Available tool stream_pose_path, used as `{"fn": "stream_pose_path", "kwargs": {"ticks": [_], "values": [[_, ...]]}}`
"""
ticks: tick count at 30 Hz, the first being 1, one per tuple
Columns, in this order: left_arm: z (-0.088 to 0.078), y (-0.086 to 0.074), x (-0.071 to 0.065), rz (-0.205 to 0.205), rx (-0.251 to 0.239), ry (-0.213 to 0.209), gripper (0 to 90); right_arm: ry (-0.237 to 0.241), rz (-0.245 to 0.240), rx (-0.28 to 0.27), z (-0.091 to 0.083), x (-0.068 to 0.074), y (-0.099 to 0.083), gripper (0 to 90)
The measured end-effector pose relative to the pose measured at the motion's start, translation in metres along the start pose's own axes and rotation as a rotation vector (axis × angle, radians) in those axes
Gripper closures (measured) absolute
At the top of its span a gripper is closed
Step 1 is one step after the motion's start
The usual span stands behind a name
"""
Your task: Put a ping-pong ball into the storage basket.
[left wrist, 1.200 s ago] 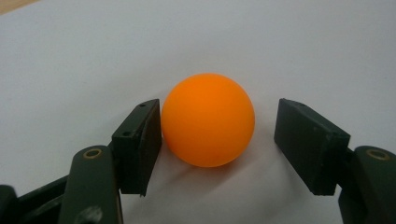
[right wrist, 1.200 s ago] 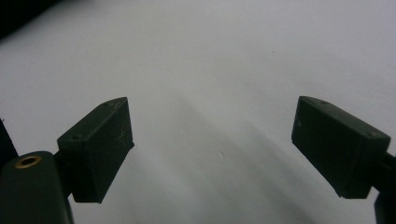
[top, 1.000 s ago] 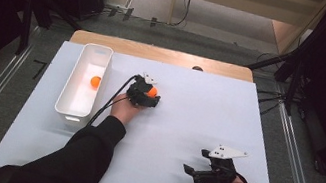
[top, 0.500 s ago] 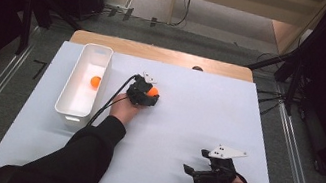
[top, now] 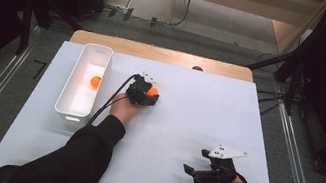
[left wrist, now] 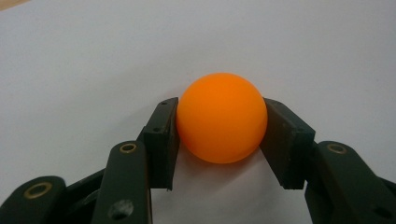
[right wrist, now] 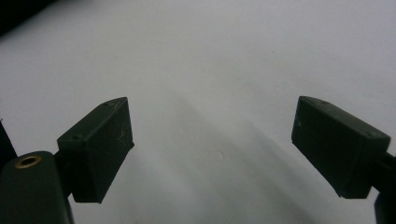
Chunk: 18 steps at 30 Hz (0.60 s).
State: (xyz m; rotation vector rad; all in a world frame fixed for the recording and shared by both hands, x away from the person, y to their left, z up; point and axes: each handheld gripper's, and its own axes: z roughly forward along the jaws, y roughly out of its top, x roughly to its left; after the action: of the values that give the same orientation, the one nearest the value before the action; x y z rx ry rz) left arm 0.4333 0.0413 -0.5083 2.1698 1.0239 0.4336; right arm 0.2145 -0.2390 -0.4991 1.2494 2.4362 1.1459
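L gripper (top: pixel 149 94): clamped on ball (left wrist: pixel 222 117), pads touch both sides
Ball: on table (top: pixel 198 108), mid-left, just right of bin (top: pixel 67 105)
Bin: 2nd ball (top: pixel 95 81) inside
R gripper (right wrist: pixel 212 154): jaws wide, nothing between, near front right corner

The orange ball (left wrist: pixel 222 117) looked like smooth plastic with a soft satin sheen. The pads (left wrist: pixel 161 140) of the left gripper (top: pixel 144 92) were matt black, seemingly plastic, with small brass-coloured metal rivets in the links behind them. The pads (right wrist: pixel 98 147) of the right gripper (top: pixel 202 171) had the same dull black finish, faintly scuffed. The table top (top: pixel 198 113) was a smooth, matt white sheet, edged at the far side by a strip of pale wood (top: pixel 162 54). The bin (top: pixel 79 102) appeared as glossy white plastic. The sleeve (top: pixel 81 153) was dark cloth.
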Motion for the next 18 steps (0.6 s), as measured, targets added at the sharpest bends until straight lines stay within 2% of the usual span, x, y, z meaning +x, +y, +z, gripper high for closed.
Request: {"fn": "stream_pose_path", "kwargs": {"ticks": [4, 9, 12, 18], "values": [[-0.004, 0.002, 0.001, -0.027, -0.011, -0.034, 50.7, 0.002, -0.004, -0.003, 0.0, -0.001, 0.0, 11.1], [-0.013, 0.006, -0.006, -0.018, -0.02, -0.052, 50.7, -0.002, -0.004, -0.005, 0.0, 0.0, 0.0, 11.1], [-0.018, 0.008, -0.011, 0.01, -0.01, -0.058, 50.7, -0.001, -0.006, -0.003, 0.0, 0.0, 0.0, 11.1], [-0.025, 0.01, -0.016, 0.0, 0.009, -0.084, 50.7, -0.003, -0.006, -0.002, 0.0, 0.0, 0.0, 11.1]]}}
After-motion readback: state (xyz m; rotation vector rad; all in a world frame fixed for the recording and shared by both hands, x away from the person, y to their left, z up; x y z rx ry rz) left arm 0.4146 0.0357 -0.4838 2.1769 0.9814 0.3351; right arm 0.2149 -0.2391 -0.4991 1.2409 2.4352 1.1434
